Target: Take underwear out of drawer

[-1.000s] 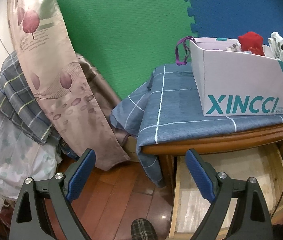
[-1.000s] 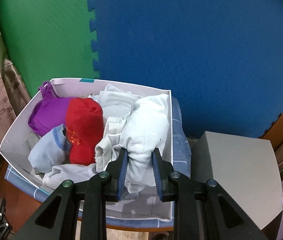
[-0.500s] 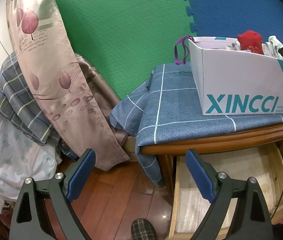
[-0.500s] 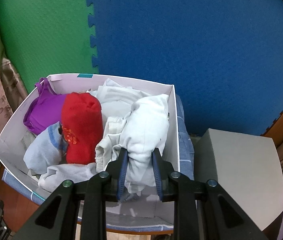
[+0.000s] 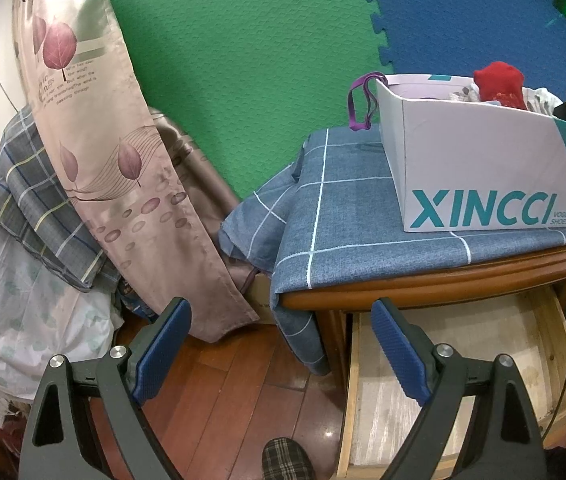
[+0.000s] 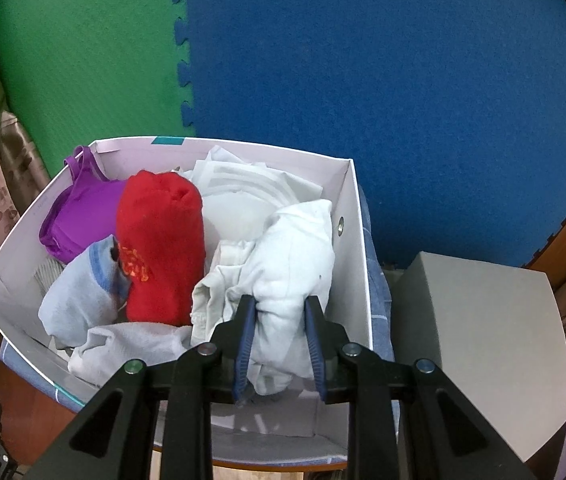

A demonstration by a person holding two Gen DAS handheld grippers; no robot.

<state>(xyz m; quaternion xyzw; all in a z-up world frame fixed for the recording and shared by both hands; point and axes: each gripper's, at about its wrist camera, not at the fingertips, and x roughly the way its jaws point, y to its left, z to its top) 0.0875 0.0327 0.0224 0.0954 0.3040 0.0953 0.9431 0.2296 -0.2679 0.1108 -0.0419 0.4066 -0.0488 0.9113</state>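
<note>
My right gripper (image 6: 279,340) is clamped on the white underwear (image 6: 291,264) above the shoe box (image 6: 357,240) — light, limp cotton, best pinched at a bunched fold. My left gripper (image 5: 283,344) hangs wide apart, holding nothing, over the drawer (image 5: 559,344).

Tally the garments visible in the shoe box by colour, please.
Shoe box, right wrist view:
Purple: 1
Red: 1
Light blue: 1
White or off-white, one in the right claw: about 4, edges unclear
Total: about 7
</note>
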